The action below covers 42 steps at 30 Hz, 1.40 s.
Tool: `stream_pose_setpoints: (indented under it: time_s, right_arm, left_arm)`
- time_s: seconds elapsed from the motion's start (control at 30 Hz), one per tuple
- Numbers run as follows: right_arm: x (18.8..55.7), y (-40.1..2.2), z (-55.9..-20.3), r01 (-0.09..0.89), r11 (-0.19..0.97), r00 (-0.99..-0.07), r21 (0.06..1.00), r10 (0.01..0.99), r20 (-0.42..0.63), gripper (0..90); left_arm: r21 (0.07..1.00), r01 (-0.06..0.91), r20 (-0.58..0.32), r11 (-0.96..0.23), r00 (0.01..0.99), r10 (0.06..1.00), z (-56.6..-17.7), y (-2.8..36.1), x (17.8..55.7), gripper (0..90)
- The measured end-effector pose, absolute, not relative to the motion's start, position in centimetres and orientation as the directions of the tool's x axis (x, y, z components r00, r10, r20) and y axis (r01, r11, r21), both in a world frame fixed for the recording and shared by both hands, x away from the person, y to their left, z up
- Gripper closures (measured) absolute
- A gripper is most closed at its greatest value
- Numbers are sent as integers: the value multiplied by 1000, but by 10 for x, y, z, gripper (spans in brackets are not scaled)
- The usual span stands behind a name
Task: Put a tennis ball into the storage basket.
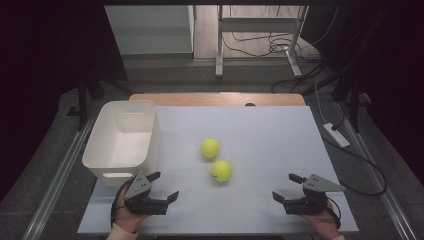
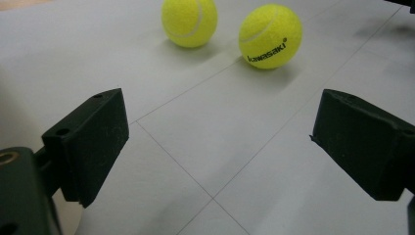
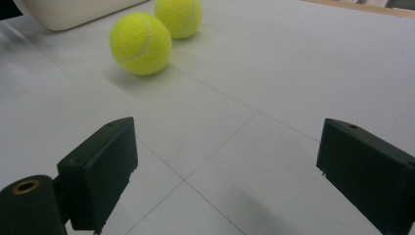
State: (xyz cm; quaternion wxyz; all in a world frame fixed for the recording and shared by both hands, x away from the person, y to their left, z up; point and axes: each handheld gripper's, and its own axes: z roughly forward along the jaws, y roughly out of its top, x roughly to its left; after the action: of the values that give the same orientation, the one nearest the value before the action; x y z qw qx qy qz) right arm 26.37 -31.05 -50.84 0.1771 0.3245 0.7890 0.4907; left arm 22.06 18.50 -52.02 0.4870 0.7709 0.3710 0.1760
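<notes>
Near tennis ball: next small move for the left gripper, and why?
Probably ease the left gripper forward toward the near tennis ball. Its jaws stand wide open with nothing between them, and that ball lies ahead of it on the white mat, apart from the far tennis ball. The white bin beside this gripper looks like the likely drop spot.

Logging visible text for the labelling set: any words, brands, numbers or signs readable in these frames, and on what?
"KAWASAKI", in dark letters on the nearer tennis ball, read in the left gripper view.
The other tennis ball shows just its white seam, no print.
The white bin, the table sheet and both sets of gripper jaws show no writing.
</notes>
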Motion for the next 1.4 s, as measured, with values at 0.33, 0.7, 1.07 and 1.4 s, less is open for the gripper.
stream_pose_setpoints:
  time_s: [0.33, 0.7, 1.07, 1.4]
  right_arm:
    - [265, -310, -509, 350, 305, -725, 886, 687, 50, 88]
    - [265, -306, -509, 336, 316, -743, 887, 668, 43, 89]
    - [272, -304, -509, 338, 309, -748, 889, 661, 55, 93]
    - [275, -304, -510, 349, 314, -753, 883, 655, 65, 94]
  left_arm:
    - [887, 400, -100, -233, 657, 747, -519, 188, 220, 72]
    - [890, 397, -103, -225, 655, 748, -516, 185, 217, 70]
    - [888, 400, -105, -227, 656, 747, -514, 179, 217, 70]
    - [885, 415, -109, -213, 627, 772, -506, 177, 217, 75]
